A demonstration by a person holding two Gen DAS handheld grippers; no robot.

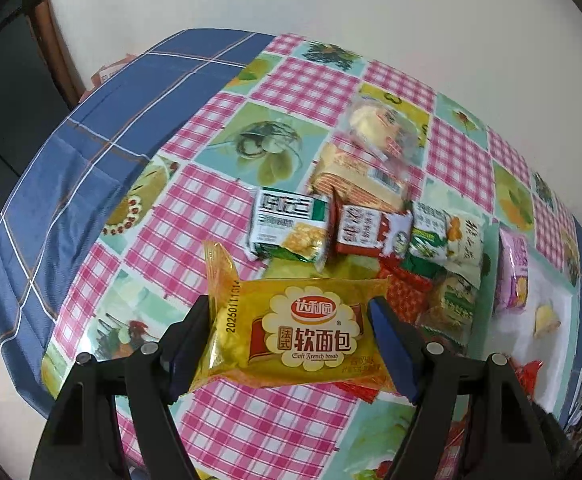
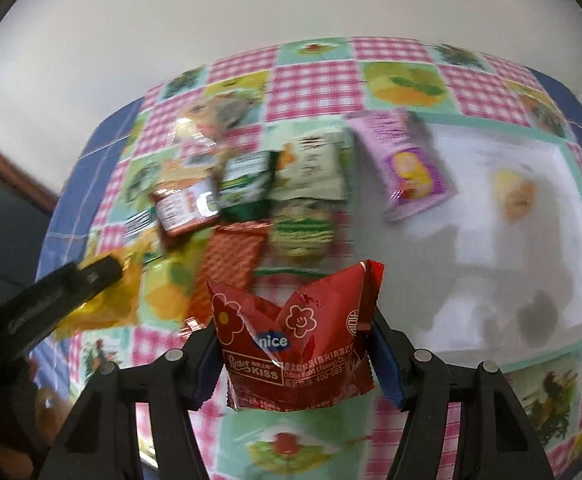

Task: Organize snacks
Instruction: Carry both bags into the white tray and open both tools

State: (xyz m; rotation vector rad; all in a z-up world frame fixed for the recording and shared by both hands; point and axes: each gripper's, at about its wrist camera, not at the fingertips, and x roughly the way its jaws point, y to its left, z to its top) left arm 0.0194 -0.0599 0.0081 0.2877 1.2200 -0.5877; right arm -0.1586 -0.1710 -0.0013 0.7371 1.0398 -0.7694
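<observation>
Clamped between the left tongs (image 1: 281,344), a yellow bread pack (image 1: 291,340) is shown only leftward; a red packet (image 2: 297,344) is pinched by the right tongs (image 2: 295,360).

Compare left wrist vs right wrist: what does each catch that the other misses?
Left wrist only: the left gripper end-on, shut on the yellow bread pack with its print readable.

Right wrist only: the right gripper shut on the red pack, and most of the white tray interior.

Both: the checked tablecloth, the snack pile, the purple pack at the tray's edge, and a small yellow item in the tray.
</observation>
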